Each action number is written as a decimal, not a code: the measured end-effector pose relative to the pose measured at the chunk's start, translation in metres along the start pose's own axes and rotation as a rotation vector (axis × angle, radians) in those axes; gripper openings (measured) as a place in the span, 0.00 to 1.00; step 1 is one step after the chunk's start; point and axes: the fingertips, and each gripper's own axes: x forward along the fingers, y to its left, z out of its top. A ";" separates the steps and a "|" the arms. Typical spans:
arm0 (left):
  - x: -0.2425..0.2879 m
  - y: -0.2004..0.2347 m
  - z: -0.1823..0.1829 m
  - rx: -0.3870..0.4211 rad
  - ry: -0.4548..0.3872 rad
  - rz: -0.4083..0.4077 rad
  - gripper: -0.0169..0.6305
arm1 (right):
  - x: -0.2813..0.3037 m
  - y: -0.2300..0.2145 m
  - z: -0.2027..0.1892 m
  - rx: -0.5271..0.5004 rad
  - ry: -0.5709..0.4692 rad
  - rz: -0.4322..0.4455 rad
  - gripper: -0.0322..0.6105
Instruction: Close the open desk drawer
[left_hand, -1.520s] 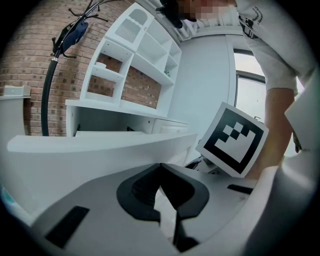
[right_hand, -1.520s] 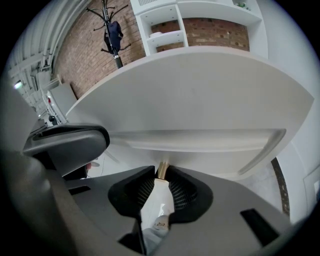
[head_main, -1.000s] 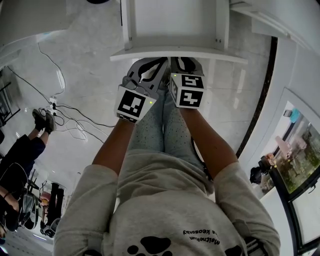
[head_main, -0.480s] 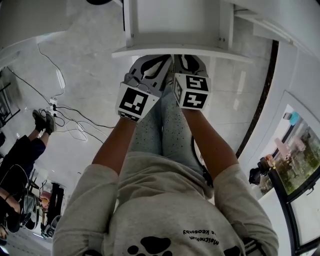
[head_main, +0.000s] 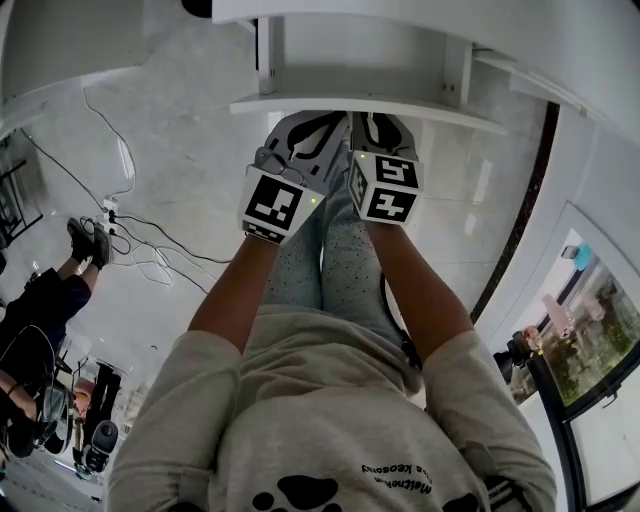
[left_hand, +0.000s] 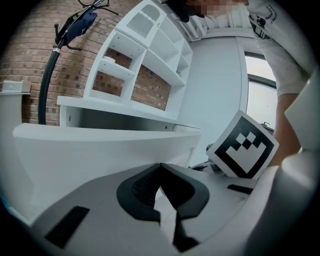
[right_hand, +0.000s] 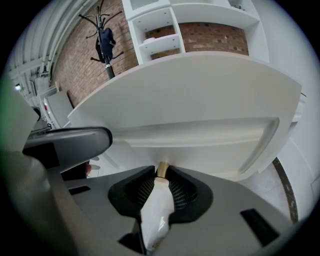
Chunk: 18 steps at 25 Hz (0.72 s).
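Drawer: the white drawer (head_main: 350, 103) stands pulled out from under the worktop (head_main: 420, 18), with its front panel facing the person.
Left gripper: the left gripper (head_main: 330, 122) is low in front of the drawer front, just beside the other gripper. Its jaws are together at the tips and nothing is between them. In the left gripper view (left_hand: 160, 169) the drawer front (left_hand: 100, 150) fills the space close ahead of the tips.
Right gripper: the jaws of the right gripper (head_main: 368, 120) are clamped on a small white tube (right_hand: 156, 205) with a tan end. This end points at the lower part of the drawer front (right_hand: 200, 100), under the long groove (right_hand: 200, 131) in the panel. It seems to touch the panel, but the wide-angle view does not settle this.
Marker cubes: one cube sits on each gripper, left (head_main: 275, 205) and right (head_main: 388, 188), side by side above the person's knees.
Behind the worktop: a white shelf unit (left_hand: 145, 55) stands against a brick wall (left_hand: 30, 50), with a coat stand (right_hand: 105, 37) near it.
Floor: cables (head_main: 135, 245) lie on the pale floor (head_main: 190, 150) at the left, well apart from the drawer.
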 end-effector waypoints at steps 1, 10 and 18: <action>0.003 0.002 0.002 0.000 0.000 0.005 0.05 | 0.002 -0.002 0.003 0.002 -0.003 0.000 0.21; 0.026 0.029 0.019 -0.032 -0.011 0.058 0.05 | 0.025 -0.008 0.031 -0.079 0.004 0.021 0.21; 0.039 0.047 0.033 -0.041 -0.049 0.093 0.05 | 0.039 -0.010 0.050 -0.087 0.000 0.039 0.22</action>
